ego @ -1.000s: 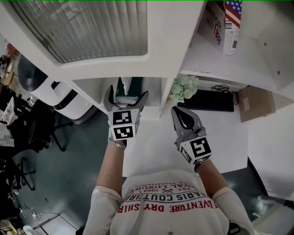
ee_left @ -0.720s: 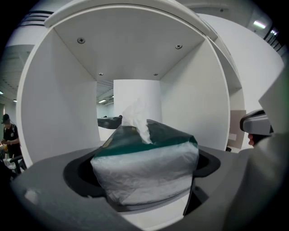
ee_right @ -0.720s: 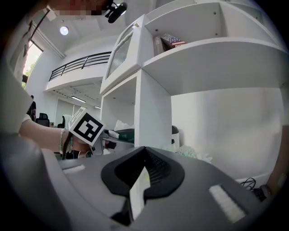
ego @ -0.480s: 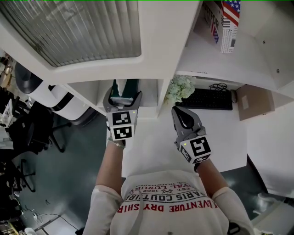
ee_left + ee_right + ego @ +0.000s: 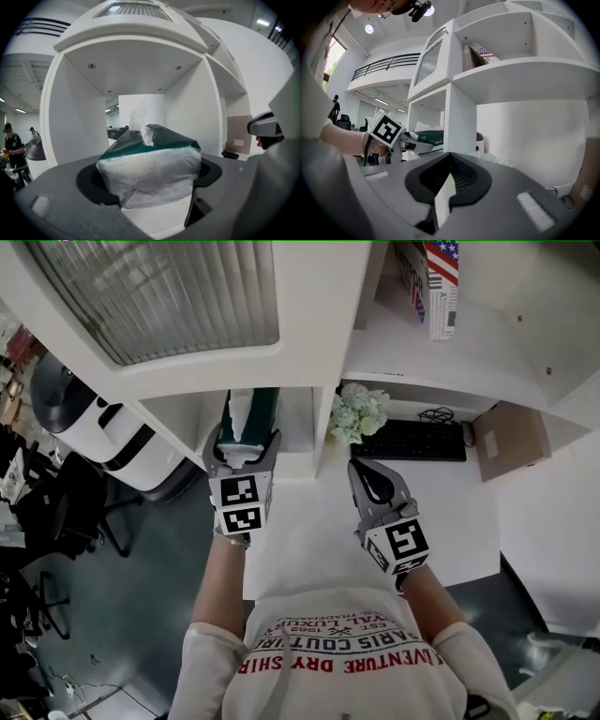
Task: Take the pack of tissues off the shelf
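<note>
Right tool (image 5: 364, 474): held low over the worktop (image 5: 309, 521), its 2 jaws brought together, nothing gripped; no change is seen from 1 second ago.
Left tool (image 5: 244, 442): reached into the open shelf (image 5: 302, 423) compartment. Its 2 jaws are closing, with the pack of tissues (image 5: 149, 173) set between them and the pads seen against its 2 sides.
Change: 1 second ago these jaws were spread wide at the front of the pack. Now they are drawn in around it, and the tool is pushed further along it.
Pack of tissues: laid on the shelf floor, green top upward, 1 tissue drawn up from the slot; not yet lifted.
Meaning for the task: the grasp is judged nearly made, and only the withdrawal from the shelf is left. The soft wrapper is expected to give, so a firm squeeze is called for.
Beyond: flowers (image 5: 357, 413) and a keyboard (image 5: 411, 440) are seen on the worktop to the right.
</note>
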A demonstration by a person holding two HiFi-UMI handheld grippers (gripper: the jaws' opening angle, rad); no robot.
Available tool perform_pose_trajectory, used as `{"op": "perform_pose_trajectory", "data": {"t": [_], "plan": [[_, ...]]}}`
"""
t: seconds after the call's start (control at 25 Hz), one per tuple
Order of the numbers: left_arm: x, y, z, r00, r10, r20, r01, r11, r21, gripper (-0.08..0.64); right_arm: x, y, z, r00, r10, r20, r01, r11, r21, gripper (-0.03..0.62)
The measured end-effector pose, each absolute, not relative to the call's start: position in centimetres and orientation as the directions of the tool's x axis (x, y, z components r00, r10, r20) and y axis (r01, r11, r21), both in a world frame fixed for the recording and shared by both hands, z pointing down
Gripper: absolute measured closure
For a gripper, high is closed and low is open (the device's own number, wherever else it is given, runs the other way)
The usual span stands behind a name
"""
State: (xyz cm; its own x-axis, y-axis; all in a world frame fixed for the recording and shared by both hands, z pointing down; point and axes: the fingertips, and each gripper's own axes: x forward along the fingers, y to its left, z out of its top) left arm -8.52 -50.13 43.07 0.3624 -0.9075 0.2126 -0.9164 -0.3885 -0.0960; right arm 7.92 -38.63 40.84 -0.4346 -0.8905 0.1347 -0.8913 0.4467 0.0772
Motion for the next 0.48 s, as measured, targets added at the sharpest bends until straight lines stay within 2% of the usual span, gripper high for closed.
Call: {"op": "perform_pose_trajectory", "data": {"t": [0.48], "plan": [[-9.0, -39.3, 39.8, 0.399, -0.907, 0.136, -0.904, -0.414, -0.110, 0.120, 7.1, -32.5, 40.1, -0.477, -0.873, 0.104, -0.869, 0.486, 0.094, 0.594]]}}
